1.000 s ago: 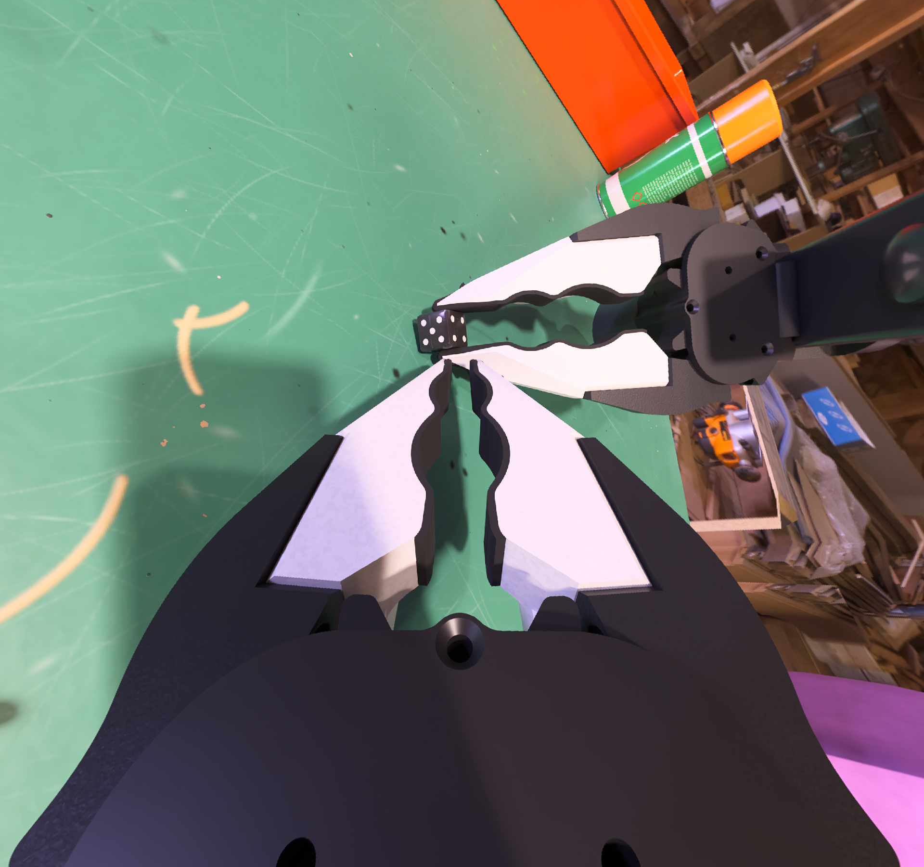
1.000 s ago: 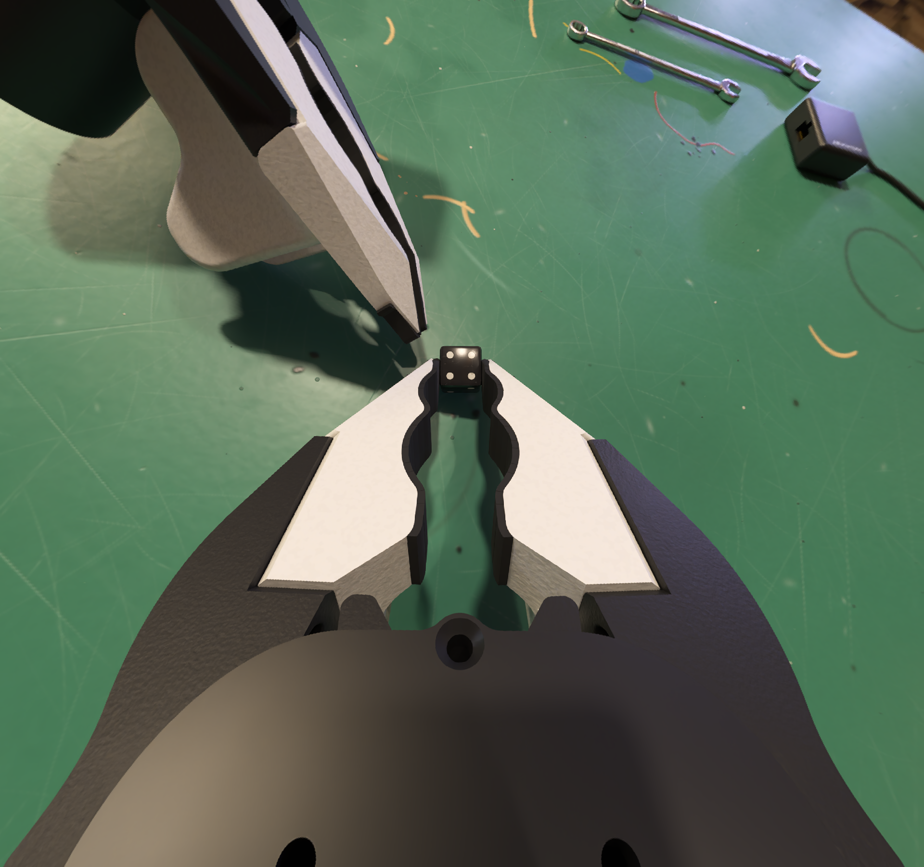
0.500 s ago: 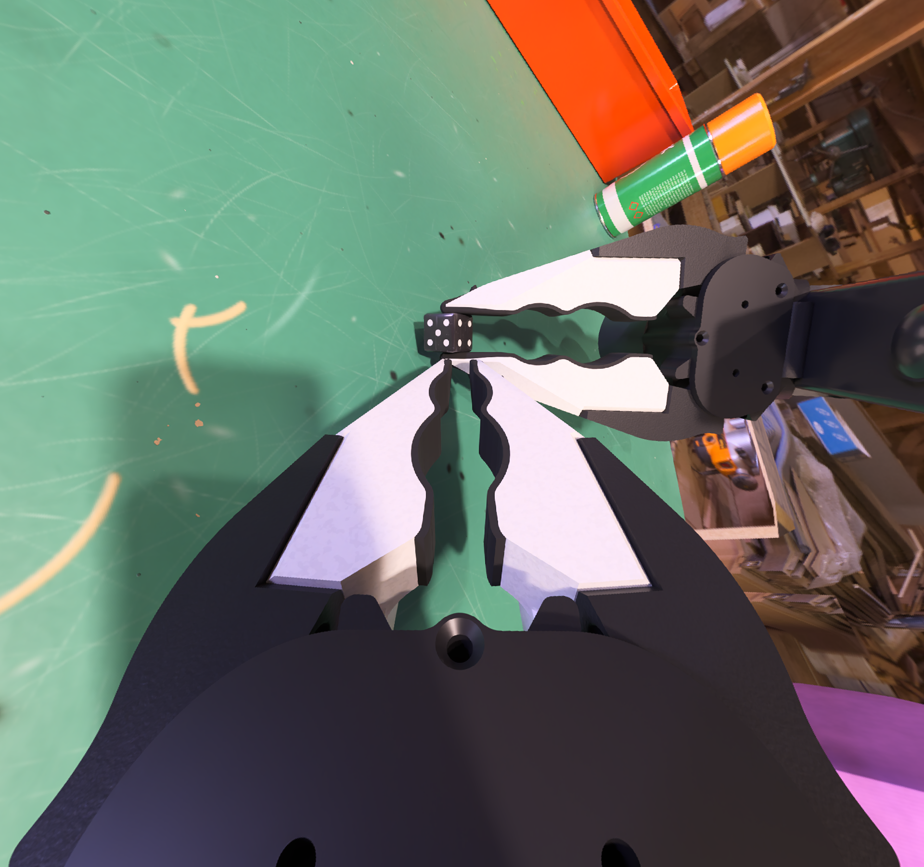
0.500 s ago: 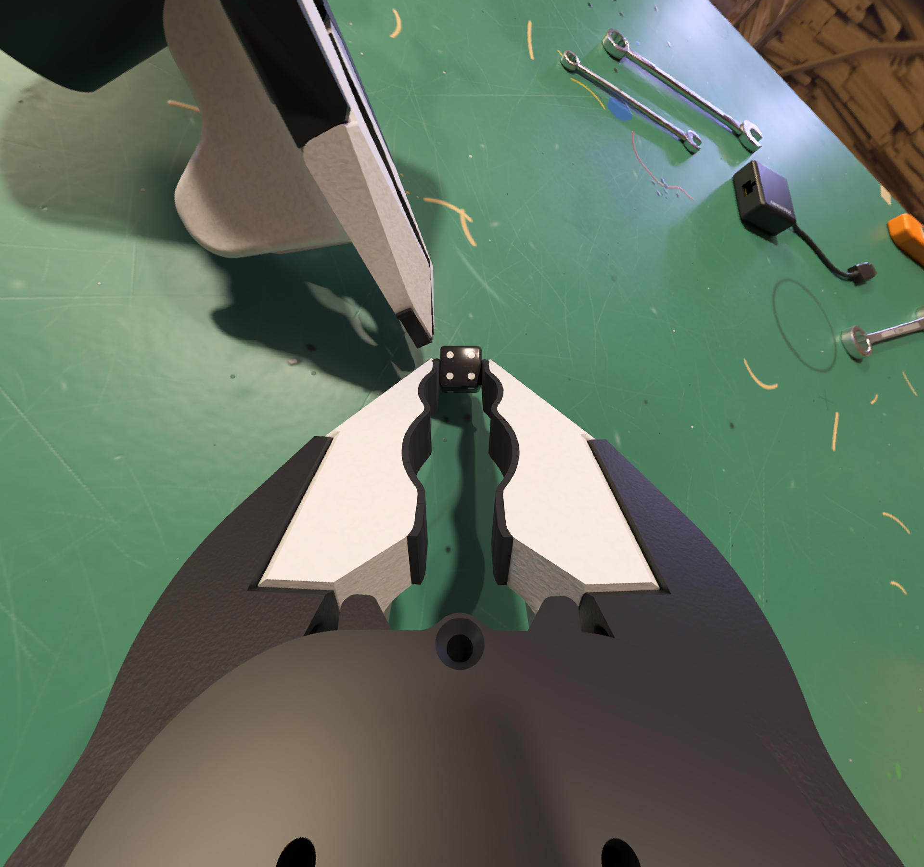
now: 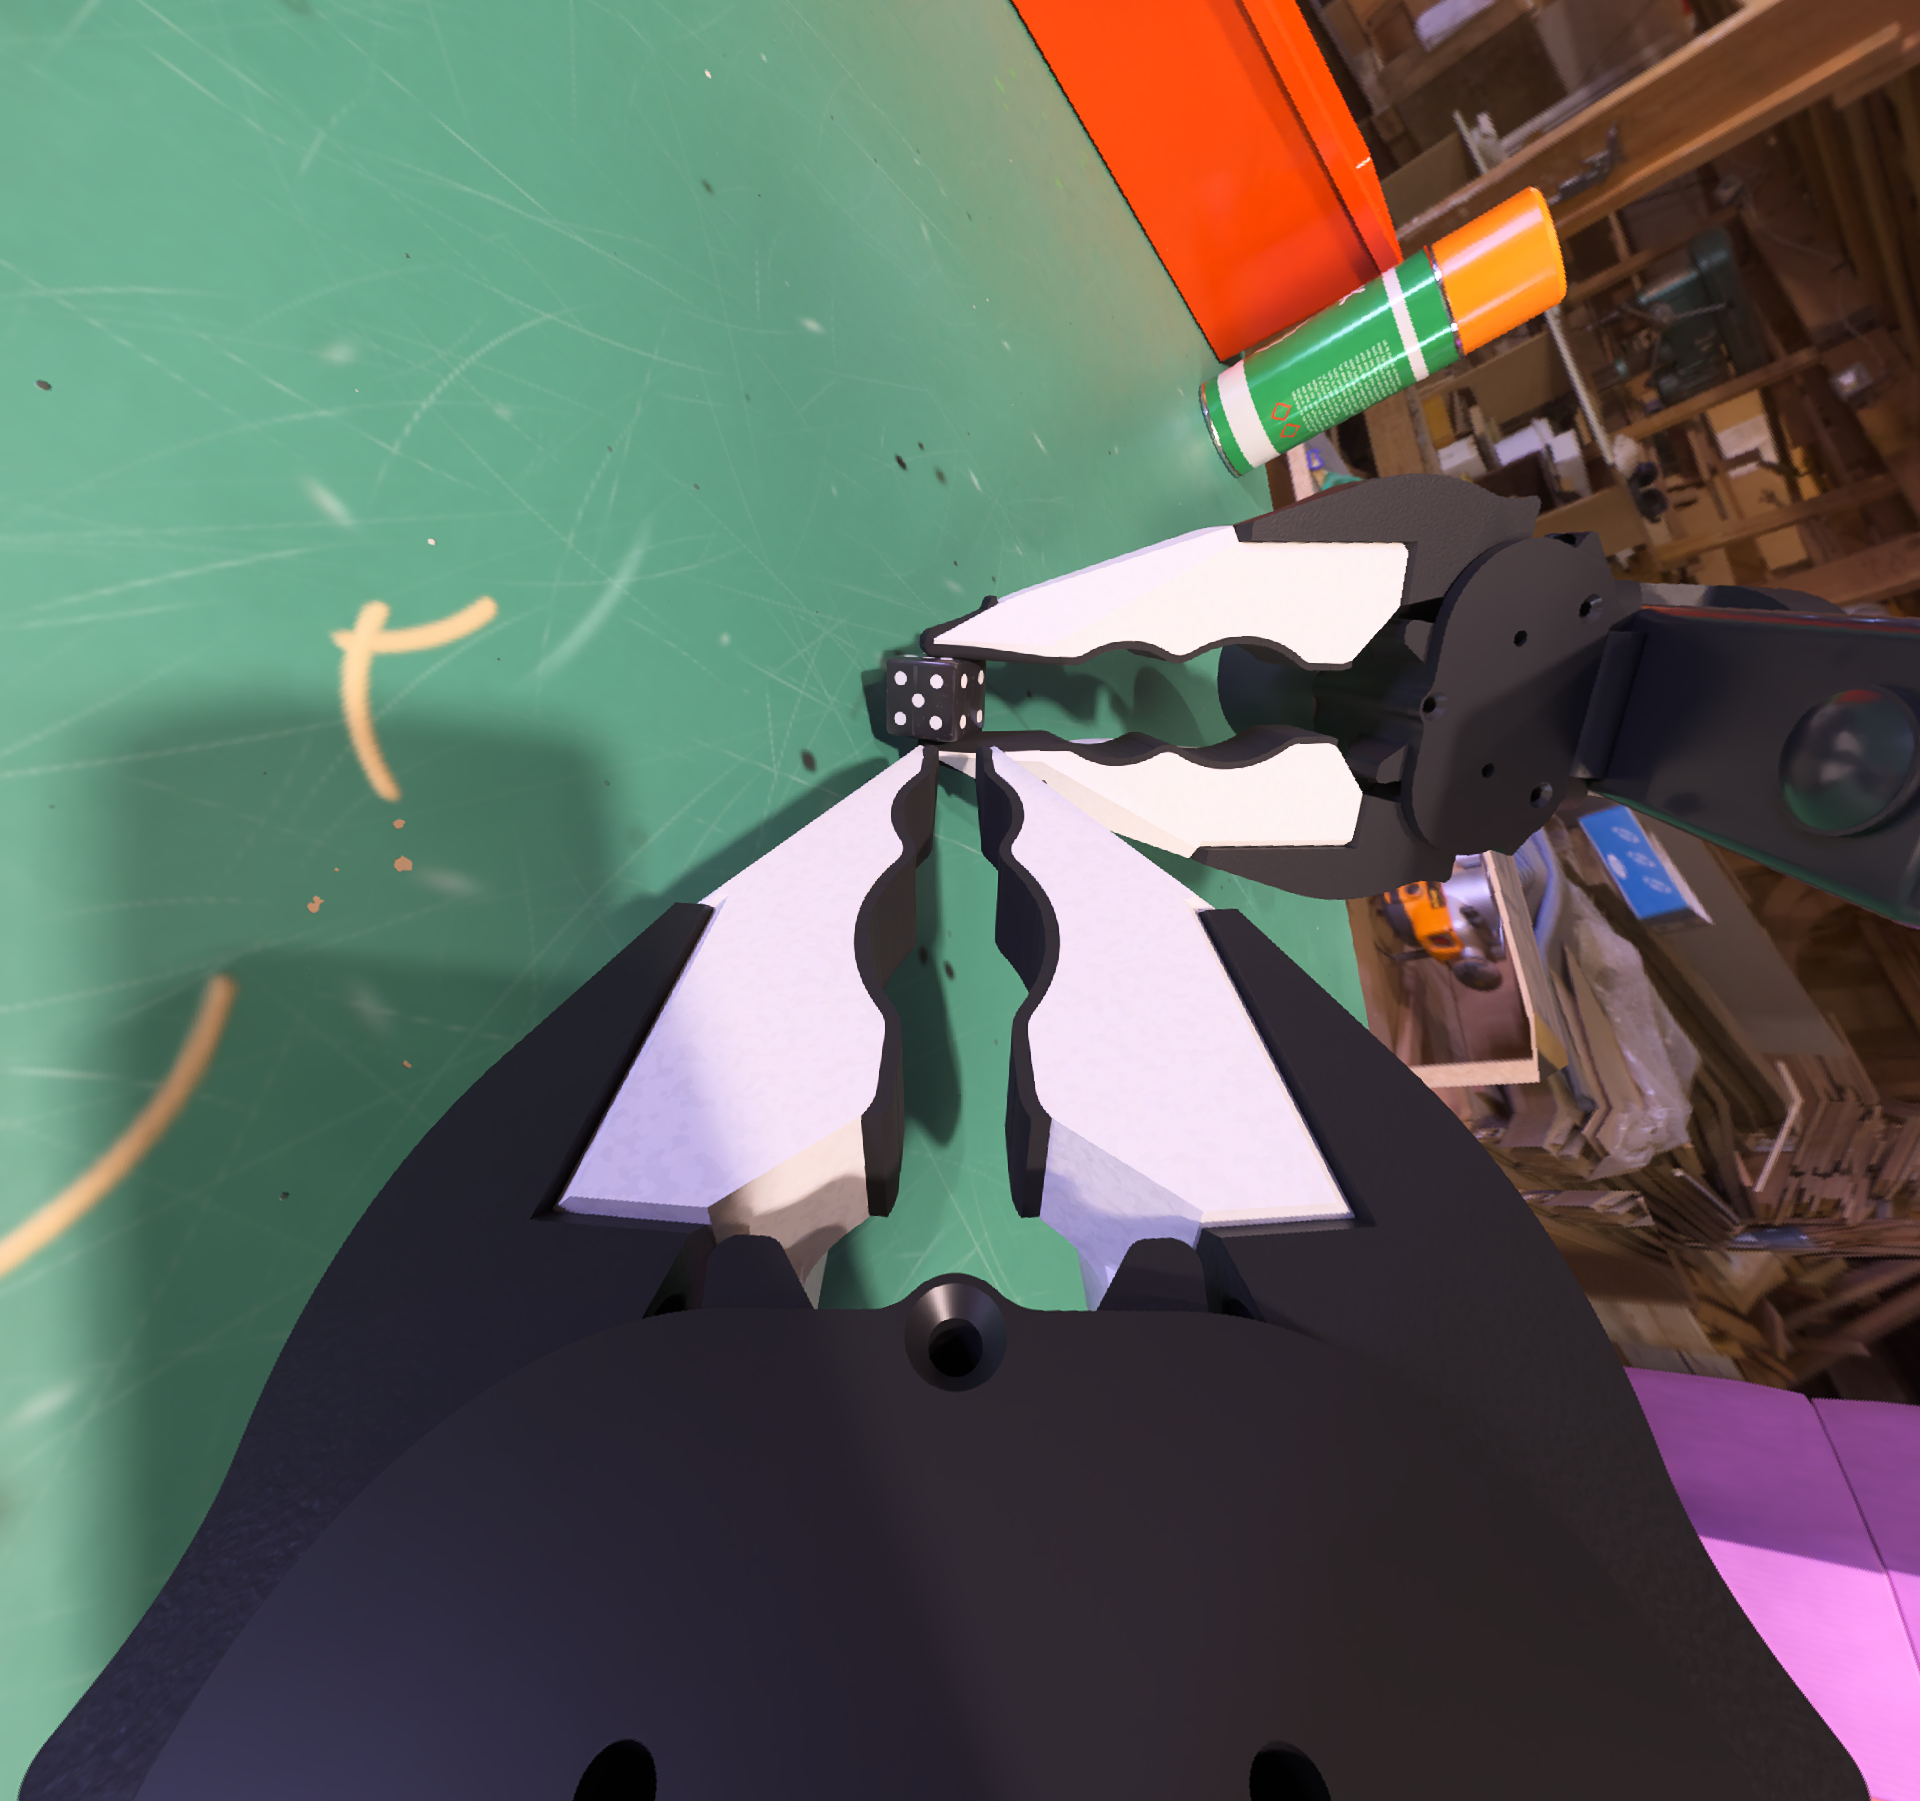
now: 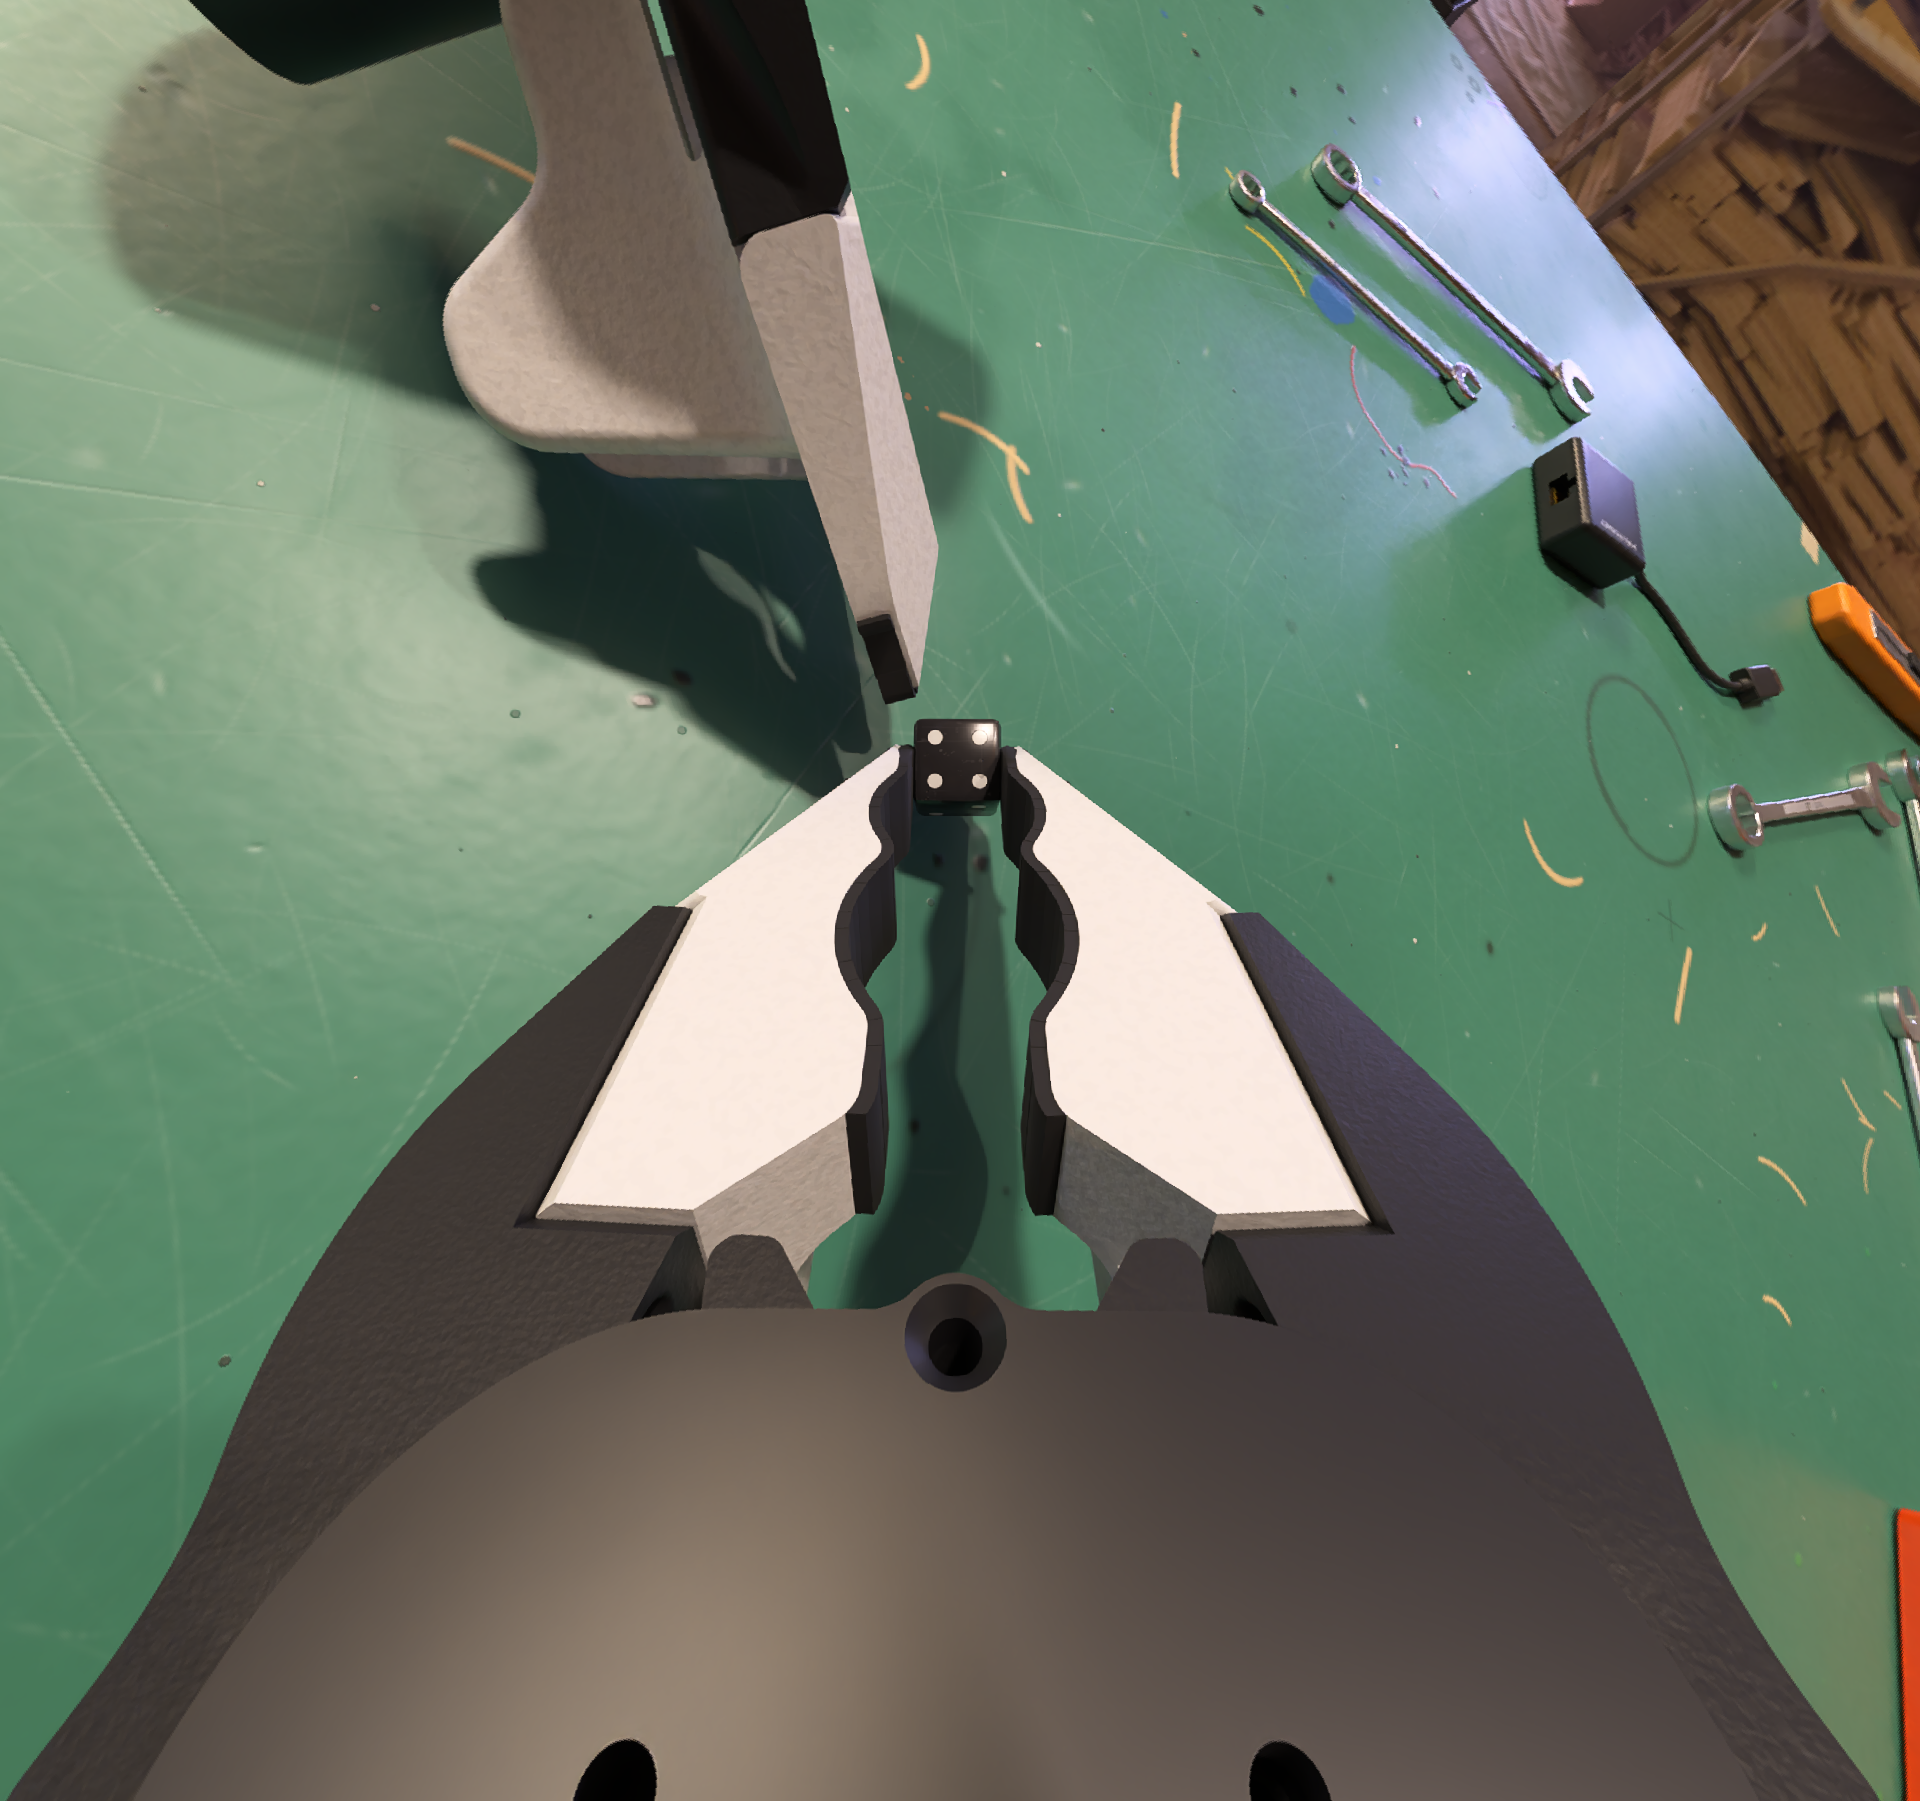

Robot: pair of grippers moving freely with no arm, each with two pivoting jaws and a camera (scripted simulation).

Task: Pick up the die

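The right tool (image 6: 956, 764) is seen closed down on the black die (image 6: 956, 766), which is pinched between the very fingertips (image 6: 1023, 785), four white pips showing upward in the right wrist view. From the left wrist view the same tool (image 5: 951, 697) is seen coming in from the right, the die (image 5: 933, 699) nipped at its tips and a six-pip face turned to that camera. A shadow is cast on the green worktop (image 6: 312, 816) under the fingers; whether the die is clear of the surface cannot be told for certain.

The left tool (image 5: 951, 764) is held nearly closed, only a narrow slot between its fingers and nothing in them, its tips just beside the die, which lies straight ahead and a touch left. In the right wrist view it (image 6: 888, 660) is seen pointing down, just short of the die.

The coming move is judged to be a straight lift by the right tool. A cube has no long axis, so the hold rests on two flat faces, but so far out at the tips that a slip is a risk.

Farther out, two spanners (image 6: 1403, 286), a small black adapter (image 6: 1584, 515) with its cord, a socket bit (image 6: 1797, 806) and an orange tool (image 6: 1870, 650) are laid out. A green spray can (image 5: 1382, 328) with an orange cap lies beside an orange box (image 5: 1174, 89); its lettering is too small to be read.
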